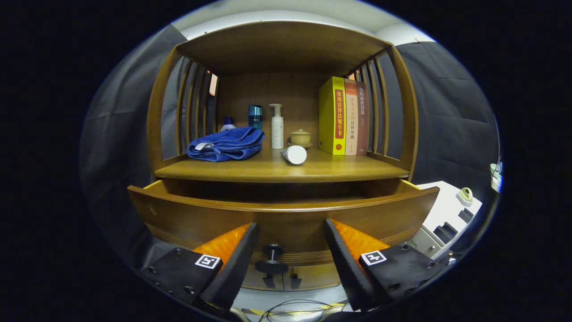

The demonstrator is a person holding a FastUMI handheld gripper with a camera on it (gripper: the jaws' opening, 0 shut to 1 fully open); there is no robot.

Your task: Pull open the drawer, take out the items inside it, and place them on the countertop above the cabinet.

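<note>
The drawer [286, 219] stood pulled open below the tabletop [281, 169] of the cabinet, its inside hidden behind the front panel. The gripper [290, 235] had its jaws spread wide, one to either side of the drawer's knob [272, 258] and touching nothing. On the tabletop lay a folded blue towel [225, 144], a white tube [294, 154] on its side, a pump bottle [277, 127], a small lidded pot [300, 137], a teal bottle [255, 116] and three upright books [343, 116].

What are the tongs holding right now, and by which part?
Nothing. The tongs stand open either side of the drawer knob, neither finger touching it; the drawer is already pulled out.
</note>
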